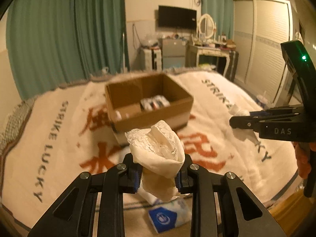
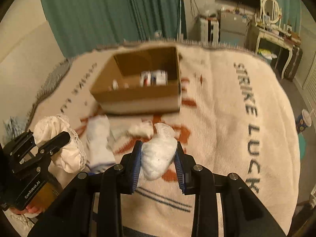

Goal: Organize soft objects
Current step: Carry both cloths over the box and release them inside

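Observation:
My left gripper (image 1: 158, 175) is shut on a cream lace-trimmed cloth bundle (image 1: 158, 152), held above the bed; the bundle also shows in the right wrist view (image 2: 59, 144). My right gripper (image 2: 159, 164) is shut on a white fluffy sock (image 2: 160, 154). It appears from the side in the left wrist view (image 1: 237, 121). An open cardboard box (image 1: 150, 102) sits ahead on the blanket with a few packets inside; it also shows in the right wrist view (image 2: 138, 83). A white sock (image 2: 99, 138) and a small white piece (image 2: 141, 129) lie on the blanket.
A cream blanket (image 2: 227, 98) printed "STRIKE LUCKY" covers the bed. A blue-and-white packet (image 1: 169, 215) lies below my left gripper. Green curtains (image 1: 69, 29), a dressing table (image 1: 211, 49) and a wardrobe (image 1: 262, 45) stand beyond the bed. A cup (image 2: 305, 121) stands at the right.

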Demonstrator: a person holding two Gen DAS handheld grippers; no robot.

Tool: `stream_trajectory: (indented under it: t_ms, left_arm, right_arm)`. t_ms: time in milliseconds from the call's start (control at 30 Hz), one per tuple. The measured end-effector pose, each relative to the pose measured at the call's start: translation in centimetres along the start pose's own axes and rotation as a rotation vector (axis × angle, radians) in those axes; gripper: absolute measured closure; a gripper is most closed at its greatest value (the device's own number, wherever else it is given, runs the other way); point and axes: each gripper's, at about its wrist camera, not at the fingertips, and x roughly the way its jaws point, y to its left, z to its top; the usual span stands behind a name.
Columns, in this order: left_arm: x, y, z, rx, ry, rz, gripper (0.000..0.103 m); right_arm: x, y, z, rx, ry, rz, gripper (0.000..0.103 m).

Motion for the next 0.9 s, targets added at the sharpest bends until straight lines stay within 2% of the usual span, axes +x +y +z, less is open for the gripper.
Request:
stream_trajectory:
  t_ms: [233, 433, 667, 900]
  left_arm:
    - [-0.5, 1.3, 4.8, 0.001, -0.093, 0.018, 0.078]
    - [3.2, 3.5, 8.5, -0.033, -0.101, 0.014, 0.078]
    - [10.4, 5.4, 10.3, -0.016, -0.048, 0.024, 0.078]
    - [17.8, 6.8, 9.0, -0.010, 0.071, 0.036, 0.077]
  right_arm:
    - [-2.2, 3.1, 5.6, -0.071, -0.110, 0.018, 0.072]
    - [-0.9, 5.0, 11.0, -0.139, -0.174, 0.029, 0.072]
    - [5.6, 4.7, 16.0, -0.148, -0.152, 0.040, 0.072]
    - [13.4, 2.5, 16.8, -0.108, -0.111, 0.062, 0.070]
